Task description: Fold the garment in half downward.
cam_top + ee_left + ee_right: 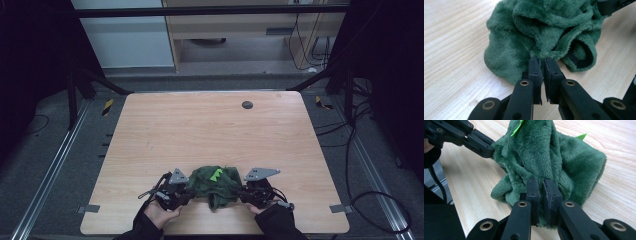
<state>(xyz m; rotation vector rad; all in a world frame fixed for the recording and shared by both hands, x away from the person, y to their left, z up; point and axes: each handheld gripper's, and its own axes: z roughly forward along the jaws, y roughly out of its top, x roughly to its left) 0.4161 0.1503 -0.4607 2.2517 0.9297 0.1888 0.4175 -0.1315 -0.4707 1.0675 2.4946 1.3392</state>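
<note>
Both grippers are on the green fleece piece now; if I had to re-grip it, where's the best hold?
Judging by its pose, take the green fleece piece by its outer hem folds, one from each side, as the left gripper and right gripper pinch it now. The edges are thin enough for the jaws; the bunched middle with the light green tab looks too thick to pinch.

fleece garment (pixel 216 184) on table (pixel 200 130), near front edge | left gripper (pixel 186 192) at its left side | right gripper (pixel 244 192) at its right | grommet (pixel 247 104) far behind
</note>
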